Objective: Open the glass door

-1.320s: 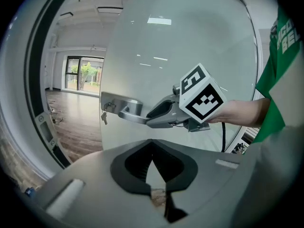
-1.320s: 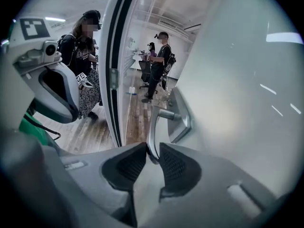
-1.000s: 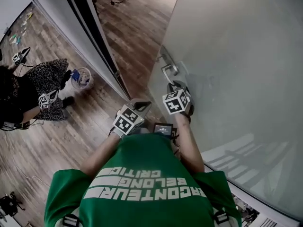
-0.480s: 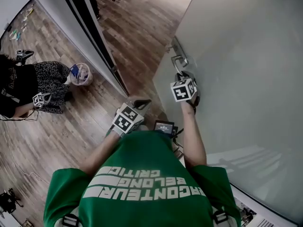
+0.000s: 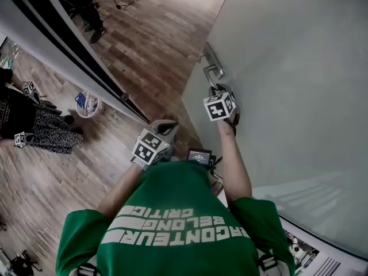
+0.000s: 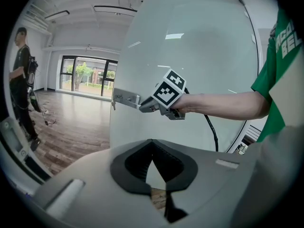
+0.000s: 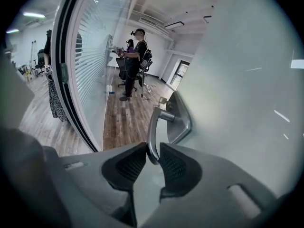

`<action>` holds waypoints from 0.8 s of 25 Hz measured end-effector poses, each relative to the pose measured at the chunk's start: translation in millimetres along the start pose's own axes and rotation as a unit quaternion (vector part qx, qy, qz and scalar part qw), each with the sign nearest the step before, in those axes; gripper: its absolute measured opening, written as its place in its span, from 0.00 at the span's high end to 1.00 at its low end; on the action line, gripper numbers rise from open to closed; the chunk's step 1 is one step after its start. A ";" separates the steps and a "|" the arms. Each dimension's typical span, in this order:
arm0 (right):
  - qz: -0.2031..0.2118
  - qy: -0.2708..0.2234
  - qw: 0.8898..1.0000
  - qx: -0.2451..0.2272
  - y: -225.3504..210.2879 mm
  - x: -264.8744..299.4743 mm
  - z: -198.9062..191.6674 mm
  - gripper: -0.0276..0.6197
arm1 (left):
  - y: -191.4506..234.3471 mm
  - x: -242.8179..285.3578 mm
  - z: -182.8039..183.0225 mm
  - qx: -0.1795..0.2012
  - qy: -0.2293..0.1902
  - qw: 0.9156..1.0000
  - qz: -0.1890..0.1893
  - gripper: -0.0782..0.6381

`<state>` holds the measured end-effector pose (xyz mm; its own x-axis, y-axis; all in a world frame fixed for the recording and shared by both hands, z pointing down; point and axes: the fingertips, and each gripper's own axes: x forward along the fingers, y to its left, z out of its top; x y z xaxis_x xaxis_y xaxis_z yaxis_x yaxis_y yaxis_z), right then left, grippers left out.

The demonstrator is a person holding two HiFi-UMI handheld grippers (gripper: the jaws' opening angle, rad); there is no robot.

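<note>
Both right jaws clamped on the door handle [image 7: 151, 134] (left jaws closed, empty).

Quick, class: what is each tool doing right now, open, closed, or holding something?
Left tool: closed, empty.
Right tool: closed on the handle.

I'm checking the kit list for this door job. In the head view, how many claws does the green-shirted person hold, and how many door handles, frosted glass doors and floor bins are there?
Claws: 2, the left claw and the right claw
Lever door handle: 1
Frosted glass door: 1
White floor bin: 1
Total: 5
</note>
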<state>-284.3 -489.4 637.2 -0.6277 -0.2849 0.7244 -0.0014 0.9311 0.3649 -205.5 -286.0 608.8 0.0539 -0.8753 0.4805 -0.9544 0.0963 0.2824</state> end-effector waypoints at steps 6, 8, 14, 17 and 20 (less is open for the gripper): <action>-0.009 0.004 1.000 0.015 -11.0 3.9 -7.2 0.84 | 10.1 21.4 15.6 0.008 -0.008 1.000 -0.023 0.87; -0.013 0.005 1.000 0.021 -19.7 5.9 -8.4 0.84 | 14.5 32.0 24.8 0.012 -0.011 0.999 -0.030 0.87; -0.021 0.015 0.998 0.051 -42.5 13.3 -22.4 0.84 | 26.4 60.0 36.1 0.015 -0.001 0.999 -0.048 0.87; -0.026 0.016 0.998 0.058 -53.9 18.5 -26.8 0.84 | 33.5 74.0 43.0 0.010 0.006 0.998 -0.054 0.87; -0.027 0.019 0.997 0.071 -64.9 21.1 -30.8 0.84 | 35.5 87.0 53.0 0.015 0.004 0.998 -0.066 0.87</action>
<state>-273.5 -562.9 646.8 -0.5943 -0.3410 0.7284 -0.1457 0.9363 0.3194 -250.2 -383.9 616.6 0.1813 -0.8754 0.4482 -0.9475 -0.0335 0.3179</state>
